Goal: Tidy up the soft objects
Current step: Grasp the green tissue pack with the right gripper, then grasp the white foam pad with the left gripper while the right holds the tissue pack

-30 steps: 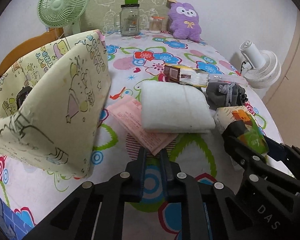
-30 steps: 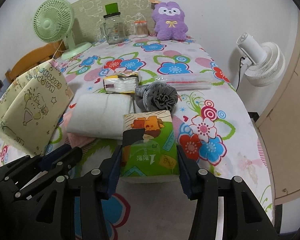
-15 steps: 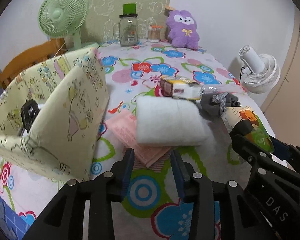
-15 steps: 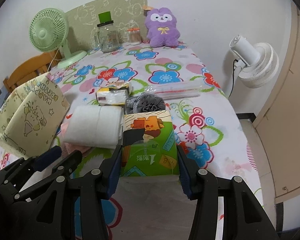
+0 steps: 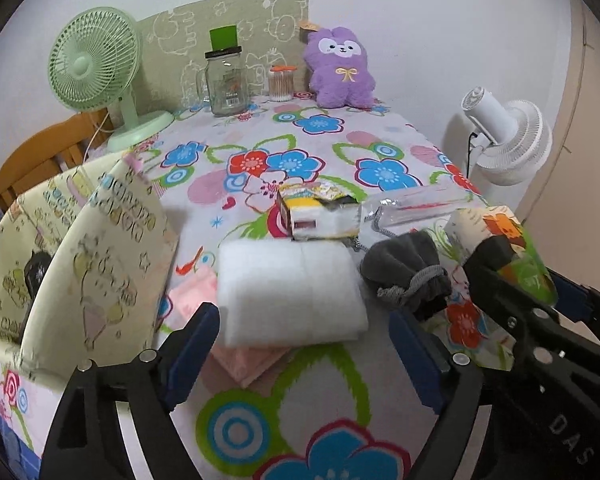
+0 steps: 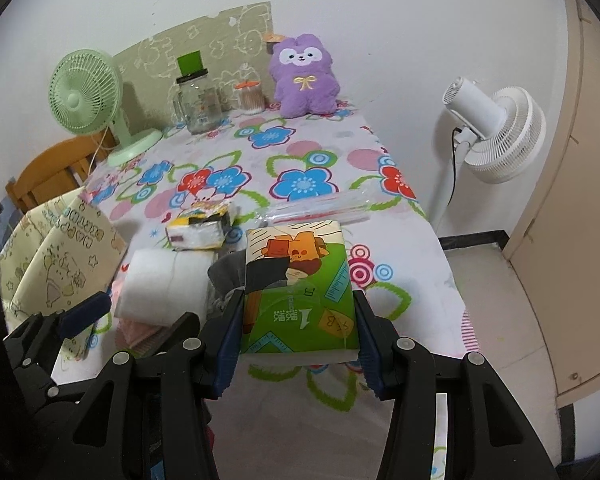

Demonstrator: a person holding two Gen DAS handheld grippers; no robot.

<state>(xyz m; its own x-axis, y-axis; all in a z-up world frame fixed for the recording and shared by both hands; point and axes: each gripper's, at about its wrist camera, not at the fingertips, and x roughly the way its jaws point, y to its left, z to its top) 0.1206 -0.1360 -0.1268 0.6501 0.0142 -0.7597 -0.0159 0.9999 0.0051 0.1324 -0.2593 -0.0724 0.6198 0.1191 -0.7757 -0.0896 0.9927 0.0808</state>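
My right gripper (image 6: 298,350) is shut on a green tissue pack (image 6: 300,292) and holds it above the flowered tablecloth; the pack (image 5: 508,248) also shows at the right of the left wrist view. My left gripper (image 5: 306,354) has its jaws opening wide, with nothing pressed between them. Just beyond its fingertips lies a white folded pad (image 5: 290,292) on top of a pink cloth (image 5: 244,360). A grey drawstring pouch (image 5: 410,272) lies right of the pad. A pale yellow fabric bin (image 5: 80,264) stands at the left.
A yellow-and-white packet (image 5: 320,216) and a clear plastic sleeve (image 5: 416,206) lie past the pad. At the far end stand a green fan (image 5: 96,64), a glass jar (image 5: 225,80), a cotton-swab pot (image 5: 281,84) and a purple plush (image 5: 342,68). A white fan (image 6: 496,132) stands off the table's right edge.
My left gripper's jaws went from shut to wide apart and drew back from the pink cloth. My right gripper lifted the tissue pack higher off the table.
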